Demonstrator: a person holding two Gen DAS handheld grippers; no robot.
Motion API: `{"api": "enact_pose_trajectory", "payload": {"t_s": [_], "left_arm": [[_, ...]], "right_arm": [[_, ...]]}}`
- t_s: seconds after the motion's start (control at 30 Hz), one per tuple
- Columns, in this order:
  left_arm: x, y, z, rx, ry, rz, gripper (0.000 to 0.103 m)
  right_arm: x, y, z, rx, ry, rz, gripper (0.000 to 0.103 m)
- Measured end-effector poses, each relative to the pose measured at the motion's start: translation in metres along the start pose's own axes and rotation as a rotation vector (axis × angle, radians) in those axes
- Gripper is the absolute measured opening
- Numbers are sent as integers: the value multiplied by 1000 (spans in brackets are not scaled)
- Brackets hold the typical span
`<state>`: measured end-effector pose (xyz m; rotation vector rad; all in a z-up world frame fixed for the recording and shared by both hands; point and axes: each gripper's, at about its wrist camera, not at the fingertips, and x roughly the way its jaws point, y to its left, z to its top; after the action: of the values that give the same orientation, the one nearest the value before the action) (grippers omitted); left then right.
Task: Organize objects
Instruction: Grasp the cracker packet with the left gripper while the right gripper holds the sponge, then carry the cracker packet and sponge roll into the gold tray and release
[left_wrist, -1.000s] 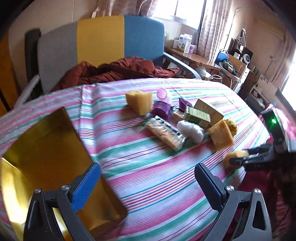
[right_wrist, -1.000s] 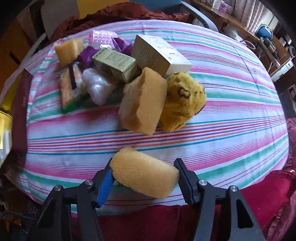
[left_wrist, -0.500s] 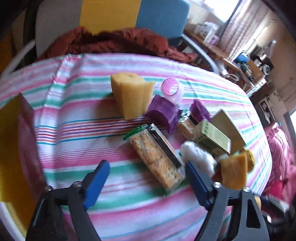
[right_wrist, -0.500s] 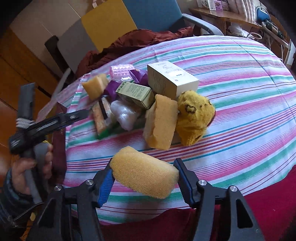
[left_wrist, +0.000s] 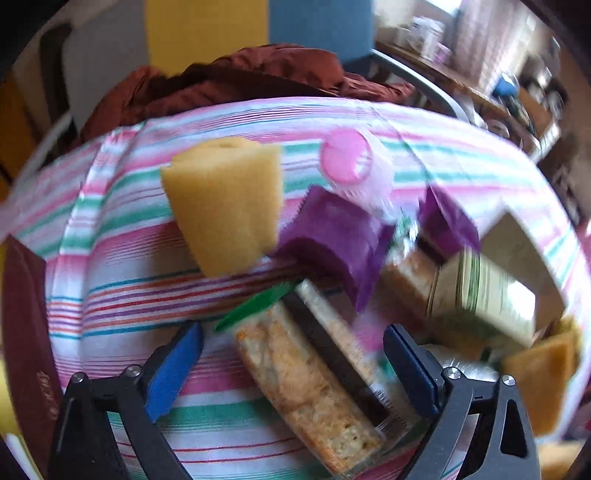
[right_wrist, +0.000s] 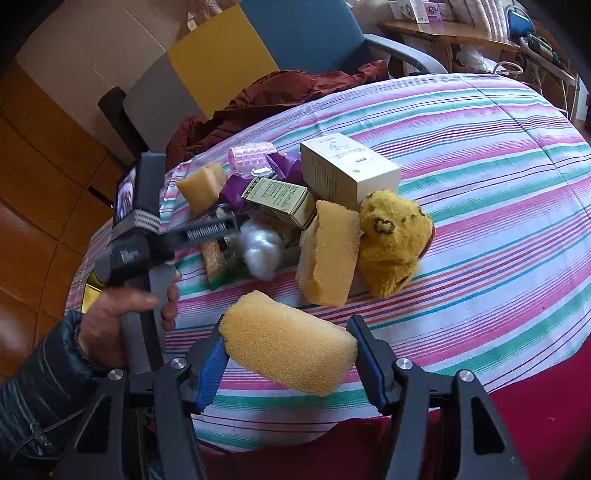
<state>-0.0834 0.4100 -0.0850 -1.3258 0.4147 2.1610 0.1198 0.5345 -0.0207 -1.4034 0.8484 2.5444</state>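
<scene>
Right gripper (right_wrist: 288, 354) clamped on a yellow sponge (right_wrist: 288, 352), held clear of the striped cloth (right_wrist: 480, 229) at the table's near edge; left gripper (left_wrist: 291, 369) spread wide, both blue pads showing, nothing between them but the cracker packet (left_wrist: 314, 380) lying on the cloth below; the jaws straddle that packet without visible contact, the view being blurred. Judged step: sorting under way, one sponge in hand awaiting placement, the packet apparently the next pick. The next move calls for lowering the left jaws squarely over the packet's long sides and closing gently, the contents likely brittle. Just beyond the packet lie a purple wrapper (left_wrist: 332, 236), a second sponge (left_wrist: 225, 206) and a green box (left_wrist: 487, 299), close enough to be nudged. The pile is tight: white box (right_wrist: 347, 173), plush toy (right_wrist: 395, 240) and upright sponge (right_wrist: 328, 254) touch one another. Open cloth lies to the right of the pile; a dark red box wall (left_wrist: 26, 332) bounds the left.
</scene>
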Motion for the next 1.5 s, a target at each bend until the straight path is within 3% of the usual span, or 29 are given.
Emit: {"api": "enact_pose_trajectory", "payload": {"t_s": [0.17, 0.27, 0.33, 0.4, 0.6, 0.83, 1.1, 1.27, 1.5], "left_arm": [[-12, 10, -16, 13, -25, -15, 83], [-17, 12, -22, 15, -36, -21, 70], [-22, 17, -26, 14, -46, -22, 52], [-25, 22, -30, 7, -48, -39, 48], [-36, 18, -48, 62, -69, -56, 47], [-66, 14, -84, 104, -87, -162, 48], [-134, 54, -108, 64, -185, -234, 48], [-168, 102, -116, -44, -232, -260, 48], [-193, 187, -133, -190, -264, -172, 48]], "right_arm": [[-1, -1, 1, 3, -11, -5, 63], [-1, -1, 1, 4, -16, -12, 63], [-2, -1, 1, 6, -24, -21, 63], [-2, -2, 1, 8, -28, -28, 63], [-4, -1, 1, 7, -44, -64, 63], [-7, 1, 0, 0, -66, -117, 63], [-10, 11, -2, -18, -99, -219, 63], [-5, 52, -3, -66, -98, -115, 63], [19, 143, -9, -210, -61, 51, 63]]}}
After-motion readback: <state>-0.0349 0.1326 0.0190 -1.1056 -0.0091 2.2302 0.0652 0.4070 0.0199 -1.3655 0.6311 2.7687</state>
